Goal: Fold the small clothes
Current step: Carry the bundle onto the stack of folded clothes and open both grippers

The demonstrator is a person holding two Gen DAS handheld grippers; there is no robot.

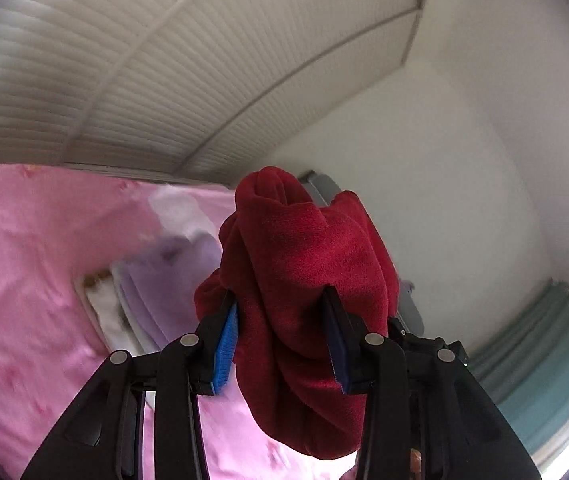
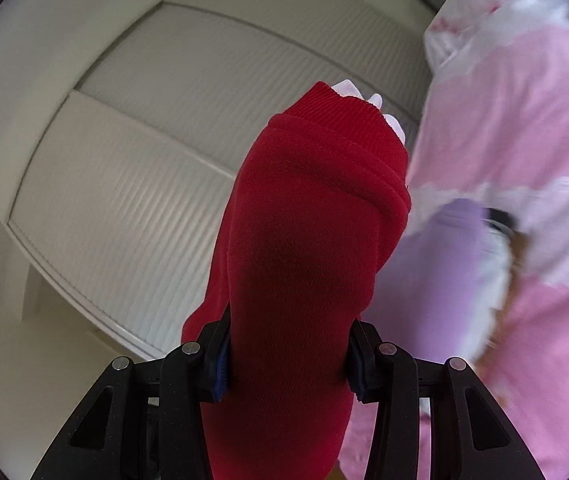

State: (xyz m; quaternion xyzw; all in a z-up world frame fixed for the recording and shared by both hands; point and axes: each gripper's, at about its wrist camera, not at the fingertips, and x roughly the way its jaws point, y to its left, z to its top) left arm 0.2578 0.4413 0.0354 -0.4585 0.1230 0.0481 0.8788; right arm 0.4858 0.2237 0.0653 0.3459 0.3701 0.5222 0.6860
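**A:** Lifted clear of the pink bed, a red fleece garment is gripped at two places, one by the left gripper and one by the right gripper. What would make this step go well?

**B:** Probably drawing the two grips apart until the cloth hangs flat, then lowering it onto the bed with the edges square. At present it is bunched thickly in both views, so a shake or a re-grip nearer the corners may be needed.

**A:** And the fingers?

**B:** On the left, the blue-padded fingers stand partly apart, pressed against a fat wad of fleece on either side. On the right, the fingers are likewise closed onto the cloth, held apart only by its bulk; a ribbed cuff shows at the top.

**A:** Anything nearby?

**B:** A stack of folded lilac and white clothes lies on the bed beyond the garment.
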